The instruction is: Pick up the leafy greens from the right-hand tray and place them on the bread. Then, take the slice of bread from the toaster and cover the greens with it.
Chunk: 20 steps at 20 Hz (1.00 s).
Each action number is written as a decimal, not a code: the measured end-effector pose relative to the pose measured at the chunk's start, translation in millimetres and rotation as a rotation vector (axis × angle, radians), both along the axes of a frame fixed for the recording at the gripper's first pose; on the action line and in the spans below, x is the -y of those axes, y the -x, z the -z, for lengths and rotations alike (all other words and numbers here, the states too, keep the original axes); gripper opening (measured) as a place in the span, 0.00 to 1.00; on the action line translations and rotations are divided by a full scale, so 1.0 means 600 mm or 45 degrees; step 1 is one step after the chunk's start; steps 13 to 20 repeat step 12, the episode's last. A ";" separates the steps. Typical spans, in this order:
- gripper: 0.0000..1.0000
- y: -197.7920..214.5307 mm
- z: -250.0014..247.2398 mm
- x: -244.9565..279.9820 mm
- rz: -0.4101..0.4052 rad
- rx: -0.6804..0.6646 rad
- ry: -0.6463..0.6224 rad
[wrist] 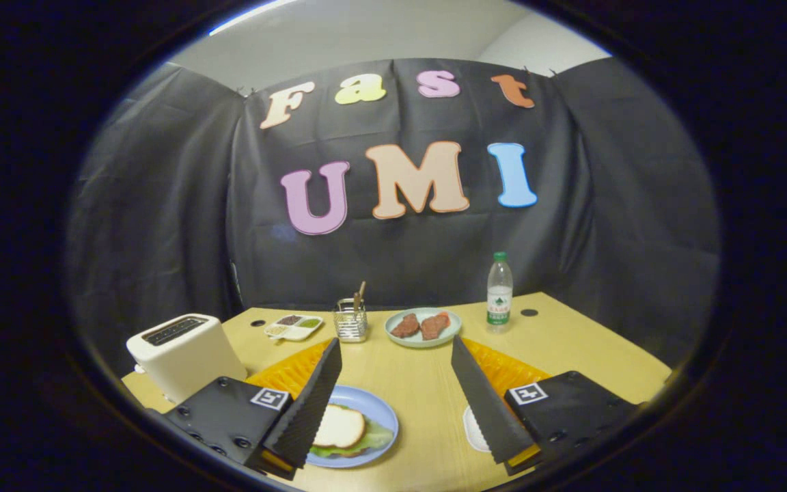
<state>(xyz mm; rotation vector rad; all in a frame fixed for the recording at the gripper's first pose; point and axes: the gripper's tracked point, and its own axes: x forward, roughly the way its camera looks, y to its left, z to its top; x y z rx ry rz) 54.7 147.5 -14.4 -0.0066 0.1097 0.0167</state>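
My gripper [393, 355] hangs open above the wooden table [421, 403], nothing between its fingers. Beside the left finger, partly behind it, lies a blue plate [383, 413]. On it a slice of bread [340, 426] covers leafy greens [374, 437] that stick out at its edge. The white toaster [182, 352] stands to the left beyond the left finger, its slot on top dark. A white tray [472, 429] peeks out by the right finger, mostly hidden.
Farther back stand a light plate with two pieces of meat [423, 326], a metal mesh holder with sticks [350, 320], a small divided dish of seasonings [293, 327] and a water bottle [499, 289]. Orange mats [503, 369] lie behind both fingers.
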 end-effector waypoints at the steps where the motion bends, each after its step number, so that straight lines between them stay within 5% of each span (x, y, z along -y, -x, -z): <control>1: 1.00 -0.007 -0.015 -0.001 -0.001 0.019 0.025; 20: 1.00 0.008 -0.023 0.008 -0.060 0.058 -0.016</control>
